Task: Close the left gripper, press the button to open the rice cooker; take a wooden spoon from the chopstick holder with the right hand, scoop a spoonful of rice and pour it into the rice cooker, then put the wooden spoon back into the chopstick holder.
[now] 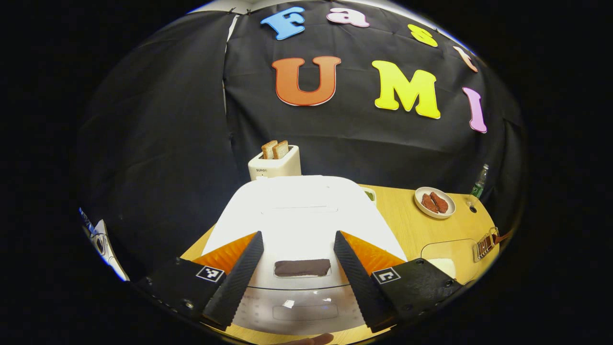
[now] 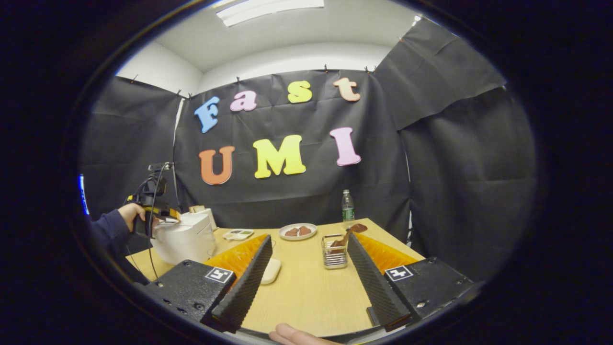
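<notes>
Cooker [image 1: 306, 225] white, lid down, at table's [image 2: 306, 292] left end, directly under left gripper [image 1: 298, 268]. Left fingers spread wide, either side of dark button [image 1: 302, 267], not touching it. Toaster [image 1: 275, 164] with two slices behind cooker. Right gripper [image 2: 309, 273] wide open, holding nothing, above table near its front edge. Holder [image 2: 334, 251], wire, mid-table ahead of it, spoon [image 2: 348, 235] standing inside, leaning right. Plate [image 2: 298, 231] with brown pieces and bottle [image 2: 347, 207] near wall. Hand [image 2: 129, 213] grips left gripper over cooker in right gripper view.

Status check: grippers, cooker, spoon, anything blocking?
Left gripper open above cooker button; lid down. Right gripper open, empty, over table. Spoon in holder. Nothing in the way.
</notes>
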Motion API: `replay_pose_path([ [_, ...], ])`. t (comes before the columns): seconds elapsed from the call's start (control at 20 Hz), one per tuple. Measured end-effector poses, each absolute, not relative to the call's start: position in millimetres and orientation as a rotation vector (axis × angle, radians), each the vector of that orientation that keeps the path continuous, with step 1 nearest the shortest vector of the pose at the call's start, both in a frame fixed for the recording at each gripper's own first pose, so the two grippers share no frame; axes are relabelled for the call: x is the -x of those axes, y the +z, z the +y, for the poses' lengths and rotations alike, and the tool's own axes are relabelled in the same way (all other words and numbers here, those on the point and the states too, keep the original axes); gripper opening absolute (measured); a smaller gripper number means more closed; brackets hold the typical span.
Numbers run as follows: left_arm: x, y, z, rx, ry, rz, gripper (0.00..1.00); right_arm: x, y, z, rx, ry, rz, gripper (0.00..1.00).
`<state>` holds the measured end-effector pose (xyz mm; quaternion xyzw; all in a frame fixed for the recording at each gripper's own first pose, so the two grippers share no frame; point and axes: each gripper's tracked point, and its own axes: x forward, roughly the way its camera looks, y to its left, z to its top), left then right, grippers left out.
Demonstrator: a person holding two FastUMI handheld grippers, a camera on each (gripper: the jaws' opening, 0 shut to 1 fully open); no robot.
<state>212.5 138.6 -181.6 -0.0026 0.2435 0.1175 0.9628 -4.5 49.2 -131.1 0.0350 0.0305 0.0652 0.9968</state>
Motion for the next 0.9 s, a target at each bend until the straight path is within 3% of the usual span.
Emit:
replay_pose_path([
  [0.9,-213,-169,135,0.022,0.231,0.416,0.95,0,-127,54,-0.05,0.133,0.082,0.99],
])
